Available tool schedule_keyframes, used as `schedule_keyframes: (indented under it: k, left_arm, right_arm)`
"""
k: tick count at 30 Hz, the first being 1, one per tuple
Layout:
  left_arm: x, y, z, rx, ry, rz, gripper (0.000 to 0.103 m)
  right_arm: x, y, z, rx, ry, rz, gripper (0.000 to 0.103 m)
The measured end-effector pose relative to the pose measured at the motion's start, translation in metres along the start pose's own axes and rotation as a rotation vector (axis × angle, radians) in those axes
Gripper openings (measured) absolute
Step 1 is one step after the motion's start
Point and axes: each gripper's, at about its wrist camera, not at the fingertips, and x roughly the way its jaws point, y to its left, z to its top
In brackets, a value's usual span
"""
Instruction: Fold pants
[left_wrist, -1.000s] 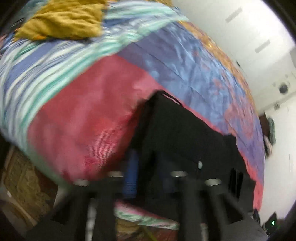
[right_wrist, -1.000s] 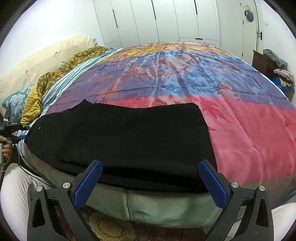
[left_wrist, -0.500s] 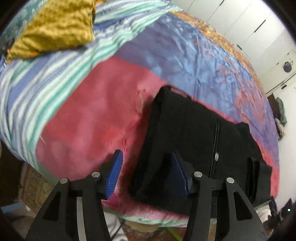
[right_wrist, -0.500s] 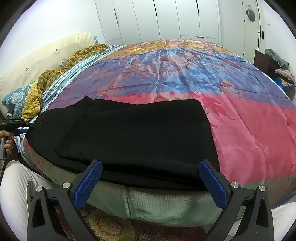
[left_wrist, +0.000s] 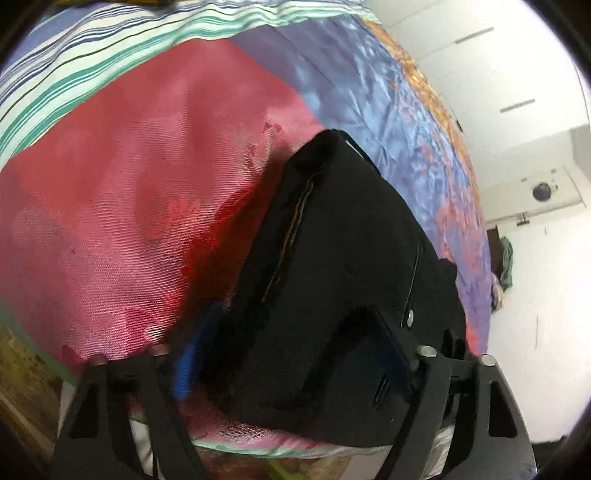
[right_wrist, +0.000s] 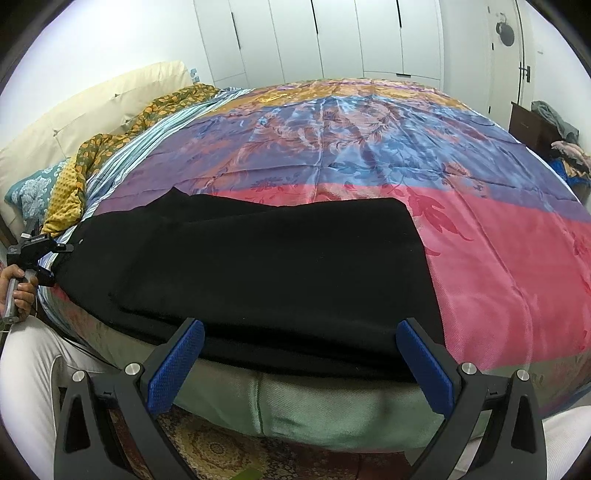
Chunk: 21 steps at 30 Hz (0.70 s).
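Note:
Black pants (right_wrist: 258, 266) lie flat along the near edge of the bed, on the pink band of the bedspread (right_wrist: 498, 258). In the left wrist view their waist end (left_wrist: 332, 258) fills the middle, its button showing. My left gripper (left_wrist: 291, 332) straddles that end. Its jaws are opening, black cloth bulges between them, and the blue pads (left_wrist: 192, 354) stand apart from each other. The same left gripper (right_wrist: 37, 251) shows at the pants' left end, held by a hand. My right gripper (right_wrist: 301, 365) stands wide open below the pants' near edge, nothing between its pads.
A yellow blanket (right_wrist: 70, 199) and pillows (right_wrist: 92, 110) lie at the bed's left end. White wardrobe doors (right_wrist: 332, 37) stand behind. A dark cabinet (right_wrist: 535, 122) with clothes is at the right. A patterned rug (right_wrist: 221, 454) and the person's white trouser leg (right_wrist: 29, 369) are below.
My left gripper went from shut at the pants' waist end to open, and sank closer to the cloth, rolling a little. The right gripper kept still.

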Motion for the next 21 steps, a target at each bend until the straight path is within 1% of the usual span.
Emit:
schedule_keyframes:
  k: [1,2,3,4,5,7,8,10,12,14,15,17,18,20,21]
  left_arm:
    - [-0.002,0.003,0.000,-0.020,-0.005,-0.025,0.050]
    - [-0.005,0.008,-0.001,-0.046,-0.015,-0.054,0.035]
    - [-0.011,0.014,-0.002,-0.076,-0.025,-0.088,0.030]
    - [-0.014,0.018,-0.002,-0.096,-0.032,-0.103,0.025]
    - [-0.017,0.018,-0.003,-0.107,-0.041,-0.103,0.023]
    - [-0.023,0.008,-0.007,-0.110,-0.067,-0.060,0.021]
    - [-0.025,0.004,-0.008,-0.126,-0.075,-0.054,0.020]
    - [-0.036,-0.005,-0.009,-0.182,-0.097,-0.074,0.018]
    - [-0.053,-0.022,-0.011,-0.197,-0.124,-0.132,0.017]
    - [-0.070,-0.049,-0.015,-0.169,-0.139,-0.199,0.016]
    - [-0.079,-0.069,-0.018,-0.134,-0.144,-0.220,0.016]
    - [-0.094,-0.122,-0.028,-0.027,-0.153,-0.239,0.016]
    - [-0.099,-0.142,-0.033,0.012,-0.150,-0.251,0.016]
    - [-0.098,-0.188,-0.046,0.092,-0.137,-0.272,0.016]
    - [-0.092,-0.220,-0.056,0.144,-0.120,-0.283,0.016]
  right_arm:
    - [0.000,0.000,0.000,0.000,0.000,0.001,0.103]
    - [0.000,0.000,0.000,0.000,0.001,0.000,0.103]
    - [0.000,0.000,0.000,0.000,0.002,0.001,0.103]
    - [0.000,0.000,0.000,0.001,0.002,0.002,0.103]
    - [0.000,0.000,0.000,0.000,0.002,0.000,0.103]
    - [0.000,0.001,0.001,0.000,0.002,-0.001,0.103]
    - [0.001,0.002,0.001,0.000,0.002,-0.001,0.103]
    - [0.000,0.002,0.001,0.004,-0.002,0.001,0.103]
    - [-0.001,-0.001,0.002,0.012,-0.008,0.006,0.103]
    - [-0.003,-0.003,0.002,0.025,-0.016,0.010,0.103]
    - [-0.004,-0.004,0.003,0.032,-0.020,0.013,0.103]
    - [-0.005,-0.008,0.004,0.051,-0.030,0.022,0.103]
    - [-0.005,-0.009,0.004,0.061,-0.033,0.026,0.103]
    - [-0.007,-0.015,0.005,0.092,-0.045,0.038,0.103]
    - [-0.008,-0.017,0.006,0.106,-0.050,0.042,0.103]
